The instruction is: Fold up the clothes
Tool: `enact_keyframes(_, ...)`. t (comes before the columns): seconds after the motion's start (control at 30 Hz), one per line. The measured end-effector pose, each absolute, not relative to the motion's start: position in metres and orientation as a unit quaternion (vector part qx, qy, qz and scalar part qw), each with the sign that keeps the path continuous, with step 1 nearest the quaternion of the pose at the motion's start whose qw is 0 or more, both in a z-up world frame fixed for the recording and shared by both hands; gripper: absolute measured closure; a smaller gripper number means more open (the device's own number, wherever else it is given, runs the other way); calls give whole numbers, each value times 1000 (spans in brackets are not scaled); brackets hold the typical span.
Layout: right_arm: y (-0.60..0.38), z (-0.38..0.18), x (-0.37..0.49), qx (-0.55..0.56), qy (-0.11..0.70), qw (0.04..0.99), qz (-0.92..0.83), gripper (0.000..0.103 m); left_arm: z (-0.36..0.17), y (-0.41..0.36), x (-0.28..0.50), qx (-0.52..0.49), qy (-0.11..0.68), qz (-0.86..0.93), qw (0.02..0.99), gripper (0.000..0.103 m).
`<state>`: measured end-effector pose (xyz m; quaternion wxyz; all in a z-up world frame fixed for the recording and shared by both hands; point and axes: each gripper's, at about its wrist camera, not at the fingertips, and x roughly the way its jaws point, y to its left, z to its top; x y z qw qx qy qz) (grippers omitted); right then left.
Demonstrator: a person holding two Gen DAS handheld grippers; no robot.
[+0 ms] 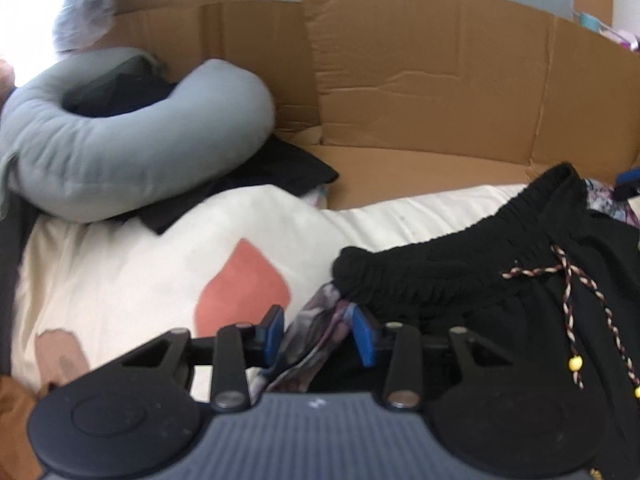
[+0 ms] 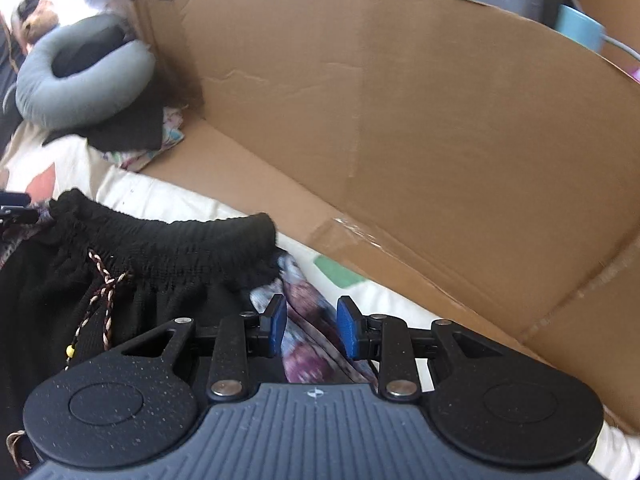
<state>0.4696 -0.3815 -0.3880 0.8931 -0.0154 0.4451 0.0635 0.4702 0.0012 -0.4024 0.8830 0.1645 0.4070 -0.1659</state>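
Fabric fills both views: a black garment [image 1: 500,280] with a thick, ruched elastic waistband and a braided drawstring [image 1: 568,292] tipped with yellow beads lies on a cream bedsheet [image 1: 140,272] printed with terracotta shapes. The left gripper [image 1: 318,336] has its blue pads apart, a slip of thin floral-print cloth [image 1: 316,336] lying between them, the waistband's end just ahead to the right. The right gripper [image 2: 312,328] also stands parted around the same floral cloth, waistband ahead to the left. Beyond the fingers rise creased cardboard walls [image 2: 400,120]; far left sits a plump grey U-shaped pillow [image 1: 100,140].
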Motion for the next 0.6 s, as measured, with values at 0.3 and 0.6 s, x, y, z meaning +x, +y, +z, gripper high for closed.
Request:
enact_keyframes(0.3, -346, -408, 506, -40, 469, 880, 58, 75, -420, -5, 484, 176, 428, -171, 870, 92)
enact_keyframes(0.6, -338, -422, 519, -45, 487, 872, 28, 78, -424, -3, 492, 173, 443, -128, 871, 95)
